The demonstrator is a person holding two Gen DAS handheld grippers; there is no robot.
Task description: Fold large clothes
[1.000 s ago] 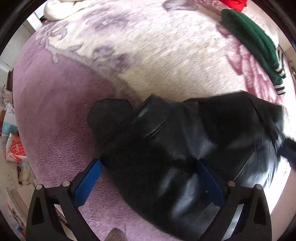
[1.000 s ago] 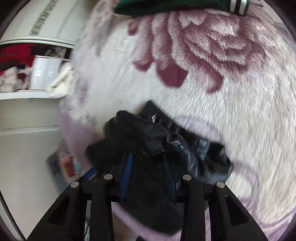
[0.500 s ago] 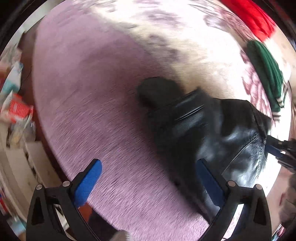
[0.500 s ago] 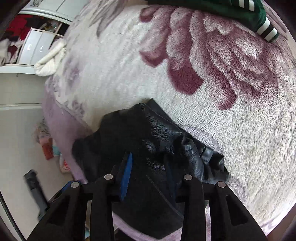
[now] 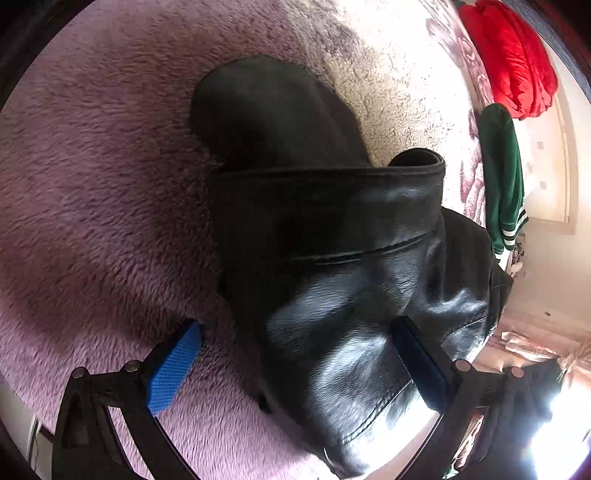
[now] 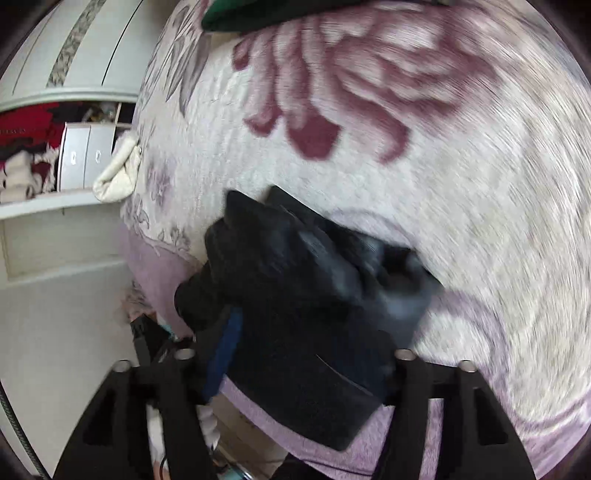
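Observation:
A black leather jacket (image 5: 332, 258) lies bunched on the fleece blanket (image 5: 92, 184) of a bed. In the left wrist view my left gripper (image 5: 299, 354) is open wide; the jacket's lower part fills the gap between its blue pads (image 5: 173, 365), and neither pad presses on it. In the right wrist view my right gripper (image 6: 295, 358) has its jaws close together around a thick fold of the jacket (image 6: 303, 302); the picture is blurred by motion.
A green garment with white stripes (image 5: 502, 177) and a red garment (image 5: 513, 55) lie further back on the bed. In the right wrist view the green garment (image 6: 258, 14) is at the top, a cream cloth (image 6: 118, 173) sits at the bed's left edge, and wardrobe shelves (image 6: 55, 155) stand beyond.
My left gripper has swung across the blanket and come in close over the jacket. My right gripper has kept its hold on the jacket and moved with it.

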